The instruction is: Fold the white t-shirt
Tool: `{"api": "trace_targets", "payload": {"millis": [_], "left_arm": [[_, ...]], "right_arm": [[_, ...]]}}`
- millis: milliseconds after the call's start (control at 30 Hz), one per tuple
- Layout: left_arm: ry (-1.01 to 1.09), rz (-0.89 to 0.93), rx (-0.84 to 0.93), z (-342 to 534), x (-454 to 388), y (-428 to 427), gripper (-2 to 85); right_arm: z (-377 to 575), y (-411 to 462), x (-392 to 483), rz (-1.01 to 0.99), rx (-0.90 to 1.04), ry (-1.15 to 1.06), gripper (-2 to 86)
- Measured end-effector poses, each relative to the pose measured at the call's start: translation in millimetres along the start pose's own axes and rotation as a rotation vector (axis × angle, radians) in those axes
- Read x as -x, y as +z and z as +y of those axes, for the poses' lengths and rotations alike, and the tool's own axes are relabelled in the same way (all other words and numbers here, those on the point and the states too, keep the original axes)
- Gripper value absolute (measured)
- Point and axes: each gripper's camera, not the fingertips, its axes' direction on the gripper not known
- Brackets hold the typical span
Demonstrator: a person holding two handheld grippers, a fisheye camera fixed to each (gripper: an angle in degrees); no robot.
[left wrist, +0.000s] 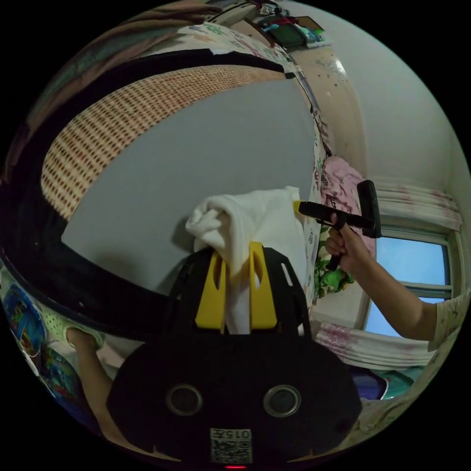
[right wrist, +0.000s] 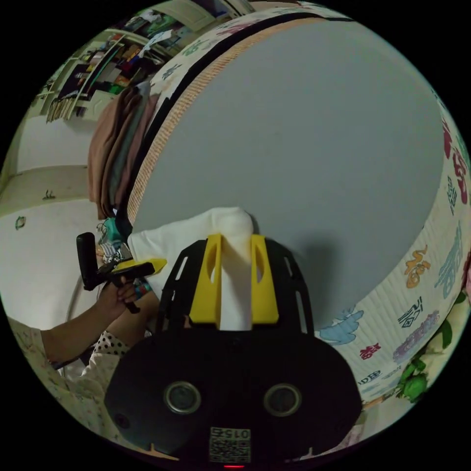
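The white t-shirt is bunched up and lifted above the grey sheet on the bed. My left gripper is shut on a fold of the shirt, which runs down between its yellow jaws. At the shirt's far edge in the left gripper view, my right gripper bites the cloth, held by a hand. In the right gripper view the white t-shirt passes between the yellow jaws of my right gripper, which is shut on it. My left gripper holds the shirt's other side there.
The grey sheet covers a woven mat on a bed with a patterned quilt. A pink garment lies by a window. Brown clothes hang beside shelves.
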Motion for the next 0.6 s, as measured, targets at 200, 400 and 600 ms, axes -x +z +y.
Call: {"api": "trace_targets", "payload": {"millis": [200,400,600], "left_arm": [[-0.047,0.081,-0.055,92.4,67.8,-73.9,6.7],[-0.070,0.132,-0.327,226.6,143.5,-240.3,6.5],[-0.076,0.048,-0.628,370.3,206.2,-422.6,6.4]], "right_arm": [[8.7,84.2,58.3,-0.075,-0.040,-0.121,8.0],[33.2,148.8,177.0,-0.260,-0.100,-0.405,7.8],[30.4,248.9,284.5,-0.458,-0.043,-0.658,7.6]]}}
